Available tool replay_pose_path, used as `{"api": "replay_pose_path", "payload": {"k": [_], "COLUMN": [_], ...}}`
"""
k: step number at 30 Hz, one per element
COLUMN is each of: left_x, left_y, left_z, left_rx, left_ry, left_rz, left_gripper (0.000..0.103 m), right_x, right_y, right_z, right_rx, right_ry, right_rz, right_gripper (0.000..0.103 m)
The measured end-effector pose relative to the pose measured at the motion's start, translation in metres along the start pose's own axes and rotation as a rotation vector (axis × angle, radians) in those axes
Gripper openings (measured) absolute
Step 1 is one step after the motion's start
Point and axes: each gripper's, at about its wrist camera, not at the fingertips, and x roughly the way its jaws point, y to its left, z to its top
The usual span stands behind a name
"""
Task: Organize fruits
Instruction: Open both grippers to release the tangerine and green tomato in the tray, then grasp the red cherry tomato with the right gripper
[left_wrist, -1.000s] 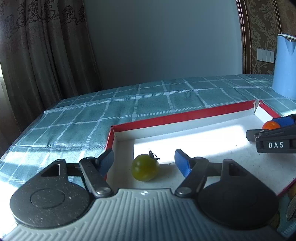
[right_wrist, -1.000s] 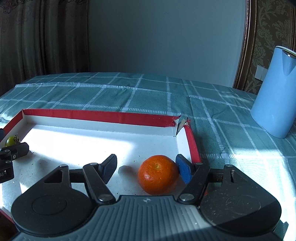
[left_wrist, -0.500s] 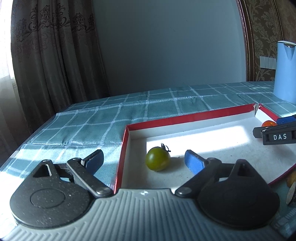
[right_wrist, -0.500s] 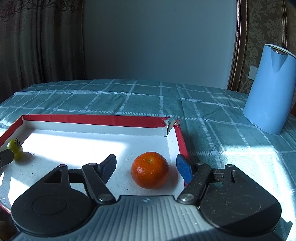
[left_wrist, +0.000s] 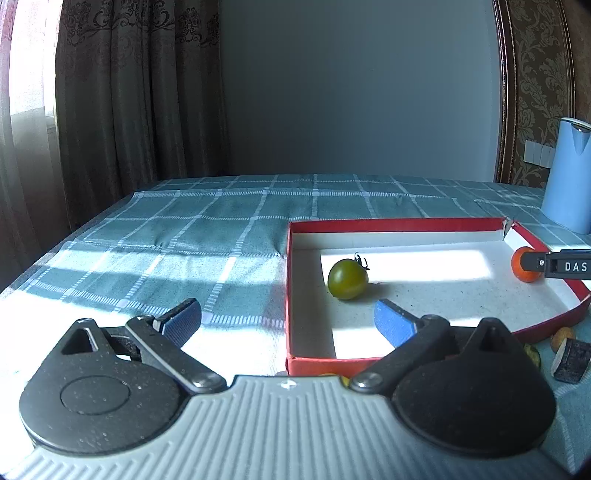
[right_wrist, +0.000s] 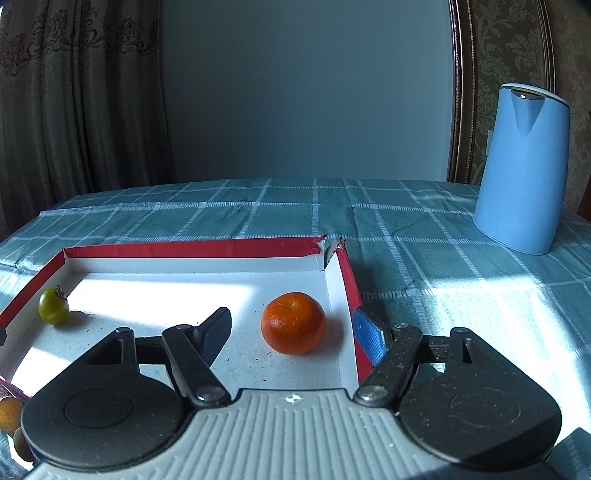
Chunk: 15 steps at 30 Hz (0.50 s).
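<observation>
A shallow red box (left_wrist: 399, 223) with a white floor lies on the checked tablecloth. A green tomato (left_wrist: 347, 278) rests inside near its left wall and also shows in the right wrist view (right_wrist: 54, 311). An orange mandarin (right_wrist: 293, 328) rests inside near the box's right wall (right_wrist: 348, 273) and shows in the left wrist view (left_wrist: 524, 269) partly behind the other gripper. My left gripper (left_wrist: 287, 322) is open and empty, straddling the box's left wall, behind the tomato. My right gripper (right_wrist: 291, 333) is open and empty, straddling the right wall just behind the mandarin.
A blue kettle (right_wrist: 521, 170) stands on the table at the back right. Small fruits (left_wrist: 561, 334) and a dark piece (left_wrist: 570, 360) lie outside the box's near edge; more small fruits (right_wrist: 9, 411) show at the lower left. Curtains hang behind the table's left side.
Both grippers have pulled back and up from the fruits. The left gripper shifted left, so the tomato now sits beyond its right finger. The mandarin stays on the box floor.
</observation>
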Motion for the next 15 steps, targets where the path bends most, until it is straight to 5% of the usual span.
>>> {"api": "replay_pose_path", "payload": {"k": [5,8,15], "left_x": [-0.015,-0.017,-0.018], "left_y": [0.009,0.022,0.030], "left_z": [-0.013,-0.015,-0.019], "left_rx": [0.042,0.008,0.016], "left_ry": [-0.009,0.012,0.025], "left_rz": [0.031,-0.014,-0.030], "left_gripper": [0.100,0.101,0.103], "right_x": [-0.018,-0.031,-0.074], "right_y": [0.003,0.001,-0.017], "right_z": [-0.009,-0.014,-0.034], "right_rx": [-0.022,-0.017,0.056], "right_ry": [-0.028,-0.054,-0.042], "right_rz": [-0.015,-0.011,0.121], "right_gripper": [0.073,0.073,0.073]}}
